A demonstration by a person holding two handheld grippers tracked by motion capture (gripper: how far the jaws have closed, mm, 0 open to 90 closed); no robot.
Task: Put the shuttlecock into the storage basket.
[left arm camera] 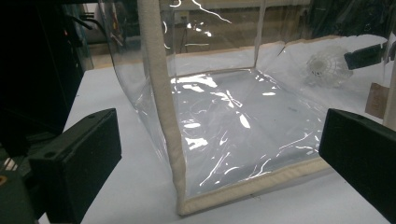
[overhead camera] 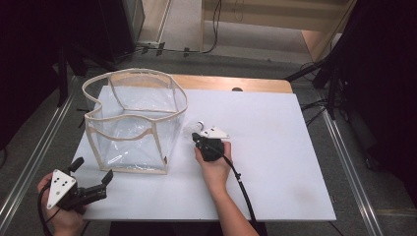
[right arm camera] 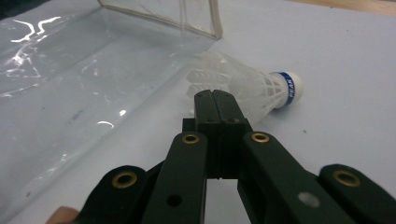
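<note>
one white plastic shuttlecock (right arm camera: 252, 88), blue-banded

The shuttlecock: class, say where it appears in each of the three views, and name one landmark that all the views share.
High view: the shuttlecock lies mid-table, just right of the clear bag, at the right gripper.
Left gripper view: upper right, seen through the bag's clear wall.
Right gripper view: centre, on its side just beyond the shut jaws.
Shared landmark: the bag's cream-trimmed edge.
</note>
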